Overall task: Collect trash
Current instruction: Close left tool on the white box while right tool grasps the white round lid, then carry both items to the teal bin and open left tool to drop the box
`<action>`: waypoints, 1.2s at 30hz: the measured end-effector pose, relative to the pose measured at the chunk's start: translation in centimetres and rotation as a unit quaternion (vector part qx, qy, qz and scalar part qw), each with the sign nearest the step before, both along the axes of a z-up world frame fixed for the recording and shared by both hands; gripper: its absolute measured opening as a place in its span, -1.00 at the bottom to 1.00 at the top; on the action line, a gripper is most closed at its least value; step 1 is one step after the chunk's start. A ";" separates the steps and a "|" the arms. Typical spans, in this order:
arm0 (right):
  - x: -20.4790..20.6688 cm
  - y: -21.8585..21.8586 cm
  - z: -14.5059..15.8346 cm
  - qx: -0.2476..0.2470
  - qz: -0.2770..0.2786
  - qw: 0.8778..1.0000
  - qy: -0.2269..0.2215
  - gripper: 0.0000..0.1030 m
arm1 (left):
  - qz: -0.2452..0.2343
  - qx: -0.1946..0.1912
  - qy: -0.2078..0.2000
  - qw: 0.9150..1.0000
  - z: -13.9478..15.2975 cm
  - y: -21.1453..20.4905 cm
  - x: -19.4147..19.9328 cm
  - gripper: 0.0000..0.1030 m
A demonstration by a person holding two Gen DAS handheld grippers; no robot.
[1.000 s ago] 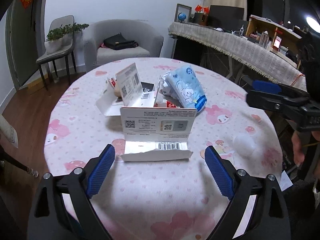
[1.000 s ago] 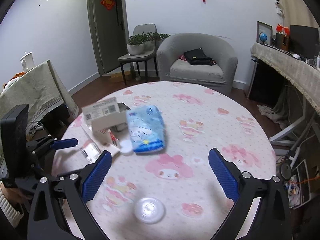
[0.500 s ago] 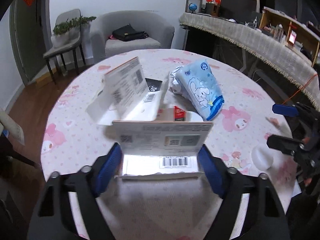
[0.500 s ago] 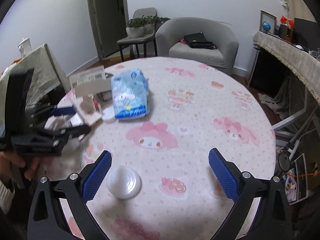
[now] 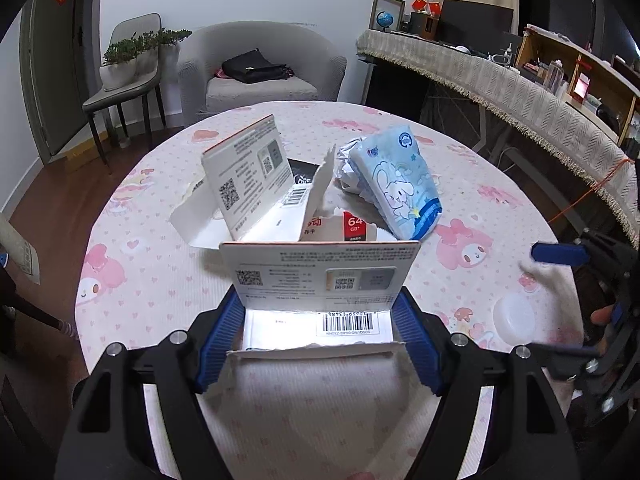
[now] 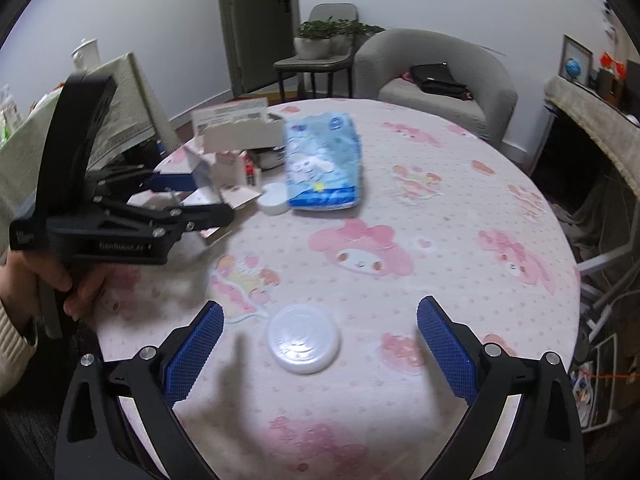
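My left gripper (image 5: 318,344) has its blue pads against both sides of a white opened card box (image 5: 320,300) with a barcode, near the front of the round table. A second opened white box (image 5: 256,188), a red-and-white 64 GB package (image 5: 352,226) and a blue tissue pack (image 5: 400,184) lie behind it. My right gripper (image 6: 320,356) is open, its fingers either side of a white round lid (image 6: 303,339) without touching it. The left gripper also shows in the right wrist view (image 6: 188,196).
The table has a pink cartoon cloth (image 5: 132,280). A small white cap (image 6: 274,204) lies beside the tissue pack. A grey armchair (image 5: 260,68) with a black bag and a chair with plants (image 5: 128,76) stand behind. A long covered bench (image 5: 520,92) runs at right.
My left gripper moved forward and closed its pads onto the white card box. My right gripper swung left and down until the white lid lay between its open fingers.
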State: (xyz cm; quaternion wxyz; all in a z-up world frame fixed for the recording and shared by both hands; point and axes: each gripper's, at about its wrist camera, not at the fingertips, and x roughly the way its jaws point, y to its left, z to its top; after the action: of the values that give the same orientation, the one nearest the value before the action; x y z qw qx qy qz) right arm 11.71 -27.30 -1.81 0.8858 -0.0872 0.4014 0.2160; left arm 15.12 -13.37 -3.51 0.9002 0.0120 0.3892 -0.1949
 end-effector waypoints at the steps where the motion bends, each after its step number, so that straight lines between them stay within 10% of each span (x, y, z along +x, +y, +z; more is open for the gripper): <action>1: 0.0 0.4 -0.5 -0.013 0.002 1.000 0.006 0.44 | -0.002 -0.003 0.001 1.000 0.0 0.1 -0.1 0.50; 10: 0.6 1.3 -0.5 -0.015 -0.005 1.000 0.013 -0.26 | -0.011 -0.042 0.013 0.999 0.8 1.3 -0.9 0.50; 36: 2.2 10.1 3.7 -0.001 0.022 0.999 -0.029 -0.26 | 0.002 -0.055 0.018 0.998 1.8 7.9 -5.0 0.49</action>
State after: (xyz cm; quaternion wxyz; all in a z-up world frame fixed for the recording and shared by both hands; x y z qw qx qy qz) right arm 13.88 -17.20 1.90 0.8920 -0.1031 0.3734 0.2329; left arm 10.12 -5.44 -1.73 0.8929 -0.0419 0.3937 -0.2145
